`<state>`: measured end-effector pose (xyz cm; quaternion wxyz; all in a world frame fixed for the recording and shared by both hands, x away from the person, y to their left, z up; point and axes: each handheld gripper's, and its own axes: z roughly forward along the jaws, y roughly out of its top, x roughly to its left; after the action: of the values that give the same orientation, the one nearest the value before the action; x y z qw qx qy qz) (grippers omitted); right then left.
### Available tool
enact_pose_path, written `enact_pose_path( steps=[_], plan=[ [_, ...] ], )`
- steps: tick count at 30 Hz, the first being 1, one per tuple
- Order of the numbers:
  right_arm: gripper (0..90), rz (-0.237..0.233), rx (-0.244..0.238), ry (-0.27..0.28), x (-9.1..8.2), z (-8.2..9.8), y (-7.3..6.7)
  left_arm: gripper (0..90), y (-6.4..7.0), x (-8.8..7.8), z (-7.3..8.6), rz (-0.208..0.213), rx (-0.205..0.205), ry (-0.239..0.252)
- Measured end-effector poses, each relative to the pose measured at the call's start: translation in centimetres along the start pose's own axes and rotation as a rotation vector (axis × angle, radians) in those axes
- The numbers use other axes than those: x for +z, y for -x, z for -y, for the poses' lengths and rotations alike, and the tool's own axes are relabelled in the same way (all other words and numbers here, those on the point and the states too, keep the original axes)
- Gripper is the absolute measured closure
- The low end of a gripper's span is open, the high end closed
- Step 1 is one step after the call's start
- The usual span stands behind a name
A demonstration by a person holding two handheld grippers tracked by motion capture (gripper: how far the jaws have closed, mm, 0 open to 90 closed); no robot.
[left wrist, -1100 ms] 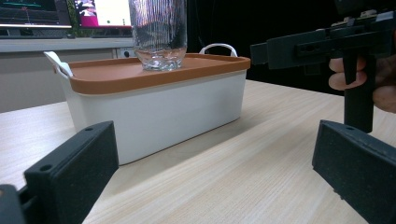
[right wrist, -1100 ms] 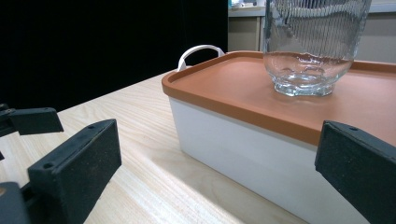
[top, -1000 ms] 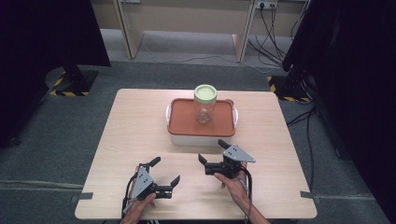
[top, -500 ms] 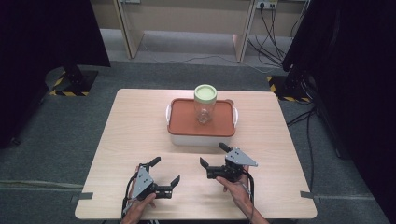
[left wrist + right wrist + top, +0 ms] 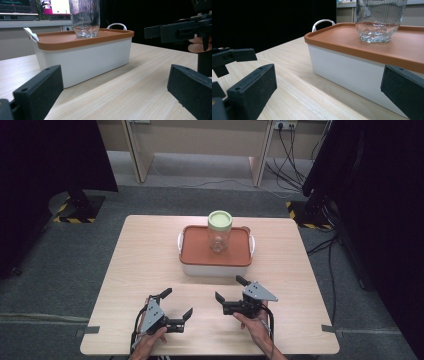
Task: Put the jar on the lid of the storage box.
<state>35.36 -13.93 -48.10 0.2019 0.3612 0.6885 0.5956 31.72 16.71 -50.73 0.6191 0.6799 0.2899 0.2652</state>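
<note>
A white box with an orange lid [image 5: 197, 254] stands at the table's middle back. On the lid is a clear ribbed glass jar [image 5: 219, 237] with a pale green cap. My left gripper [image 5: 177, 303] is open near the front edge, held low over the wood, with nothing between its jaws. My right gripper [image 5: 229, 288] is open too, just in front of the box and apart from it. In the left gripper view the box [image 5: 85, 58] and the jar [image 5: 84, 17] lie ahead, with the right gripper [image 5: 175, 28] at the right. The right gripper view has the box wall [image 5: 347, 70] and the jar base [image 5: 378, 27] close.
The light wooden table [image 5: 145, 260] has bare wood on both sides of the box. White handles [image 5: 252, 243] stick out at the box ends. Black stands and cables [image 5: 320, 205] sit on the grey floor around it. Monitors [image 5: 30, 6] glow far behind.
My right gripper has drifted slightly toward the near edge. The left gripper, the box and the jar have stayed where they were.
</note>
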Motion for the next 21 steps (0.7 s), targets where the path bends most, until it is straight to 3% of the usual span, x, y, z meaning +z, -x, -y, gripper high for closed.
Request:
enact_pose_path(
  steps=[21],
  plan=[
    [0.7,-0.003,0.007,-0.008,-1.2,0.8,-0.2,0.0,0.0,0.0,0.0,-0.001,-0.002,0.001]
  ],
)
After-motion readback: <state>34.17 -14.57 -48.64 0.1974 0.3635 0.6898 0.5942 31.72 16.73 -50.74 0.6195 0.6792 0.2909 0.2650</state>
